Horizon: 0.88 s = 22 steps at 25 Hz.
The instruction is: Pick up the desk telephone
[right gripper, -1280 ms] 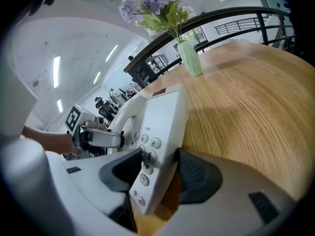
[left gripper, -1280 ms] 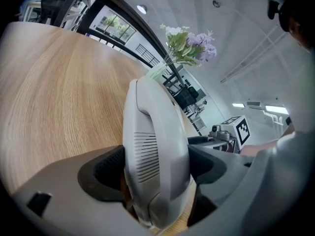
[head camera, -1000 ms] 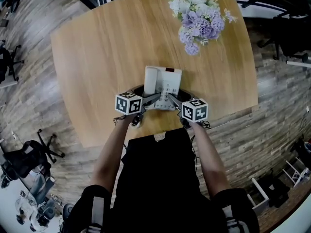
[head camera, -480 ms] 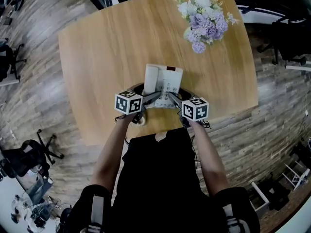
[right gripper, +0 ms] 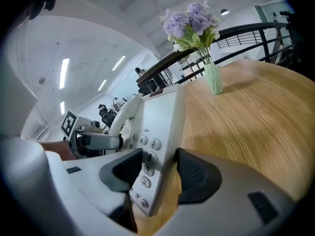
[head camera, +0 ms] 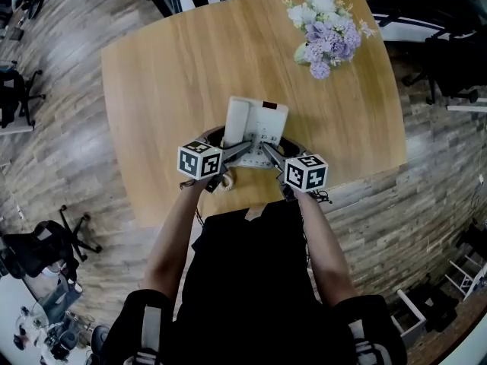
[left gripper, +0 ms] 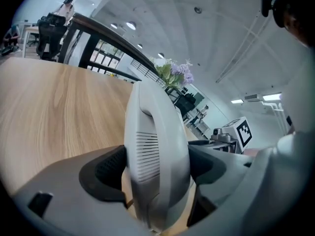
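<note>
The white desk telephone (head camera: 256, 128) sits in the middle of the head view, over the near half of the round wooden table (head camera: 167, 74). My left gripper (head camera: 242, 152) is shut on its handset side. In the left gripper view the handset (left gripper: 155, 146) fills the gap between both pads of the left gripper (left gripper: 155, 168). My right gripper (head camera: 268, 152) is shut on the keypad side. The right gripper view shows the keypad body (right gripper: 156, 127), tilted, pinched by the right gripper (right gripper: 158, 170). Whether its base touches the table I cannot tell.
A pale green vase of purple and white flowers (head camera: 326, 25) stands at the table's far right, also in the right gripper view as flowers (right gripper: 193, 22). A cord (head camera: 225, 182) hangs by the left gripper. Office chairs (head camera: 46, 242) stand on the wood floor to the left.
Both grippers keep their hold on the telephone. The gap between the telephone and the flowers has widened, and the table has slid rightward in the view.
</note>
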Each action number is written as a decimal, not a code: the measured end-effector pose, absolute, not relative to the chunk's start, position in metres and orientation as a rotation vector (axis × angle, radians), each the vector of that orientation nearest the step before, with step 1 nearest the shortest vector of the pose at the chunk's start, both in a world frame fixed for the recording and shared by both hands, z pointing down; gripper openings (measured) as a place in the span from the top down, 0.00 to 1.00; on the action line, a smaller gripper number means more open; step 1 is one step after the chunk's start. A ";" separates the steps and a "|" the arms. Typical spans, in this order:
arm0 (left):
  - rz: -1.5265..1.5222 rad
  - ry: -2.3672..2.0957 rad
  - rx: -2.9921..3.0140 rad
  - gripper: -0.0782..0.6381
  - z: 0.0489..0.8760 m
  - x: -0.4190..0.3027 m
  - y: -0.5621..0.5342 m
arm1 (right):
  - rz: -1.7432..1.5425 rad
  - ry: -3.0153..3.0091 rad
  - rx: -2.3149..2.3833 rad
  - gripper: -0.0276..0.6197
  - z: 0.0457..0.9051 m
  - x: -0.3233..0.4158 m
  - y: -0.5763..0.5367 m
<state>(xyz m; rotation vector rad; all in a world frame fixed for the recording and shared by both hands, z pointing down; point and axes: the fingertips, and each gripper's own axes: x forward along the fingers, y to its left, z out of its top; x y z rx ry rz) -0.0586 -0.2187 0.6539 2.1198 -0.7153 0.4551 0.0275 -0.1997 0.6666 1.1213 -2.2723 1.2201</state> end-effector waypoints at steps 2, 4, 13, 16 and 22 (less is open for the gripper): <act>0.455 -0.724 2.124 0.35 0.651 -0.059 -0.219 | 1.209 -2.274 1.129 0.60 0.663 0.028 -0.201; 0.449 -0.728 2.127 0.35 0.648 -0.056 -0.218 | 1.203 -2.275 1.127 0.60 0.660 0.031 -0.200; 0.423 -0.782 2.154 0.35 0.625 -0.027 -0.218 | 1.156 -2.312 1.073 0.60 0.639 0.060 -0.204; 0.424 -0.811 2.152 0.35 0.616 -0.015 -0.216 | 1.146 -2.327 1.045 0.60 0.631 0.072 -0.203; 0.410 -0.886 2.149 0.35 0.595 0.003 -0.214 | 1.127 -2.382 0.990 0.60 0.613 0.091 -0.206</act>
